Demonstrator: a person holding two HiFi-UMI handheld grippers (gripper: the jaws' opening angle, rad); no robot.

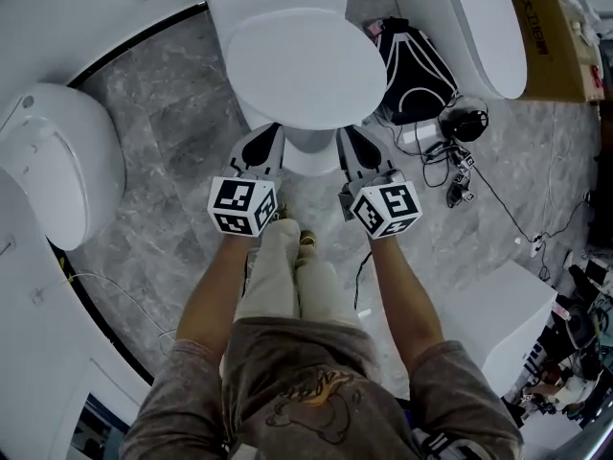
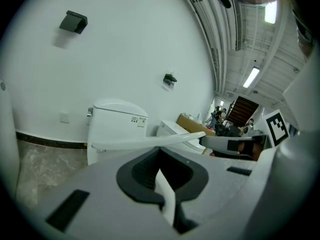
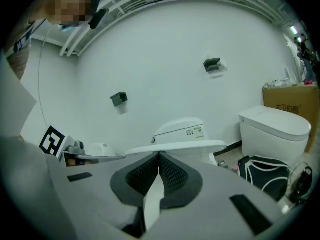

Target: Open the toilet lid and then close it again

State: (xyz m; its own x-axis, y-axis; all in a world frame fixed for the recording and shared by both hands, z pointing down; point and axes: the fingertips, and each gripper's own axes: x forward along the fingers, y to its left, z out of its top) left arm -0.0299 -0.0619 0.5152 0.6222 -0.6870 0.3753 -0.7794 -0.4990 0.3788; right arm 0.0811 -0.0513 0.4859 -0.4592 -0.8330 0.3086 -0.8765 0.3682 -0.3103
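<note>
under the front rim of the toilet lid (image 1: pixel 305 65), the left gripper (image 1: pixel 264 140) and right gripper (image 1: pixel 354 142) are seen shut, nothing pinched; unclamped, the lid could be slipped off smooth tips and slammed.

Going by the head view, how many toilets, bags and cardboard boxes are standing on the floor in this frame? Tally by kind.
Toilets: 3 (middle toilet, left toilet, upper-right toilet)
Black backpack: 1
Cardboard box: 1
Total: 5
The white block at lower right is not counted, as its kind is unclear.
</note>
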